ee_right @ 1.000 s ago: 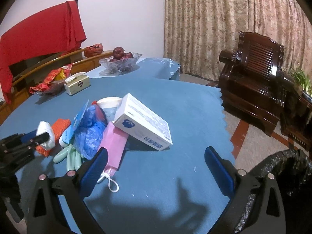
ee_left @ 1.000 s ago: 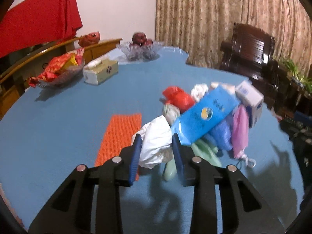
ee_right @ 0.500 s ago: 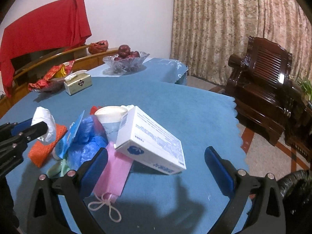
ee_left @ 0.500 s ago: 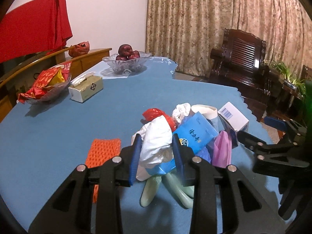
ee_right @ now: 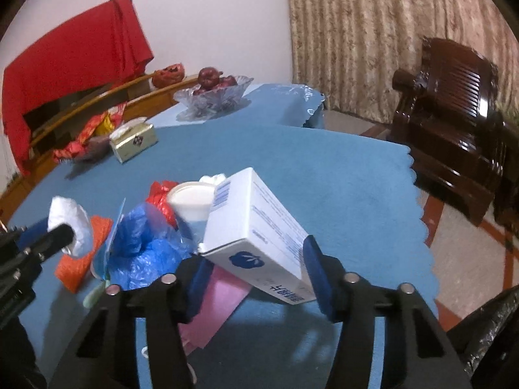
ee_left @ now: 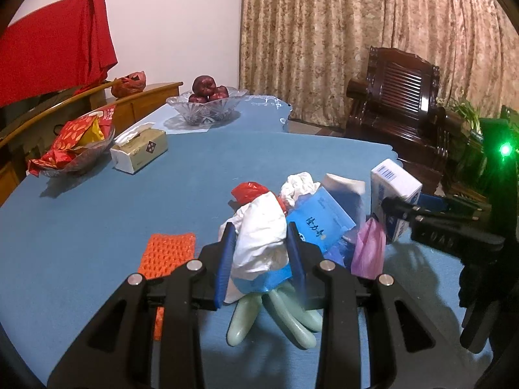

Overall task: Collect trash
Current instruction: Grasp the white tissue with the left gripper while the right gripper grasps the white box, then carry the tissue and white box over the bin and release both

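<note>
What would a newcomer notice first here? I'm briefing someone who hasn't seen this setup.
The heap of trash mid-table: the left gripper clamps a white crumpled bag, and the right gripper, its jaws having just been closing, brackets a tilted white box. Behind, a glass bowl of red apples sits at the blue table's far edge.

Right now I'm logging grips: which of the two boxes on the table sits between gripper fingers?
The white box with blue print, between the right gripper fingers. The tissue box sits far back, untouched.
</note>
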`<state>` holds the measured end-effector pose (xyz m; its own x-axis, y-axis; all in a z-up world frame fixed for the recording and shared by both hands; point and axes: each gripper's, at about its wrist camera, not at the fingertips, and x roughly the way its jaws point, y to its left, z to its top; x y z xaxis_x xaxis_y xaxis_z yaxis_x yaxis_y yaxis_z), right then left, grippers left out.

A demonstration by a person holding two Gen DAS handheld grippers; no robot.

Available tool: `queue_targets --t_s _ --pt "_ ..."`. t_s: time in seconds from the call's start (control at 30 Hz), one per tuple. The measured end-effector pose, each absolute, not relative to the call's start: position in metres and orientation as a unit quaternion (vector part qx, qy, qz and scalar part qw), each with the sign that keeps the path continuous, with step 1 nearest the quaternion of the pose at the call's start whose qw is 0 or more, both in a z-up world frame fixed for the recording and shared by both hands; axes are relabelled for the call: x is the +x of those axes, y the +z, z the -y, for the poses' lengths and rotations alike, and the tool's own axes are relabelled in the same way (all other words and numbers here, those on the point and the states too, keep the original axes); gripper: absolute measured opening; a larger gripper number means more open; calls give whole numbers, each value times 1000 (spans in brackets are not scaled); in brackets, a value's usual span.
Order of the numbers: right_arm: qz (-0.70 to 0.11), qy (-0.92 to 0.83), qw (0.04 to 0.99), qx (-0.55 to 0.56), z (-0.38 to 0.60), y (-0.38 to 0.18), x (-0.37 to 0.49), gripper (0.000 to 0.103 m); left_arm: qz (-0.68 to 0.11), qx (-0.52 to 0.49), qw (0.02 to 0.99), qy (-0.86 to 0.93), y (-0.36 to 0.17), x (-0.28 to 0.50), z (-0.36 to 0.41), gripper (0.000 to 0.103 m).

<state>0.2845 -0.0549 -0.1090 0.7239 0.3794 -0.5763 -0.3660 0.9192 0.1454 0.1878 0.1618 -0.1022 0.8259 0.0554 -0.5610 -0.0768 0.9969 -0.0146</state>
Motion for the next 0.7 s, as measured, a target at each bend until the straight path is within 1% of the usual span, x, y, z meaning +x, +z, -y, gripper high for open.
queue_targets --t_s 0.23,0.27,0.3,0.33,0.7 --pt "-318 166 934 9 69 -112 294 54 -292 -18 956 31 -102 188 -156 31" --pt "-319 165 933 9 69 -112 296 47 -292 -19 956 30 -101 189 -156 31" --pt "-321 165 933 7 70 -112 298 35 -292 -19 956 29 -101 190 -154 31" --pt "-323 166 932 8 71 -112 300 31 -291 -19 956 29 -100 189 -154 31" --pt "-297 171 939 29 96 -84 270 31 -269 -15 963 10 -79 181 -138 31"
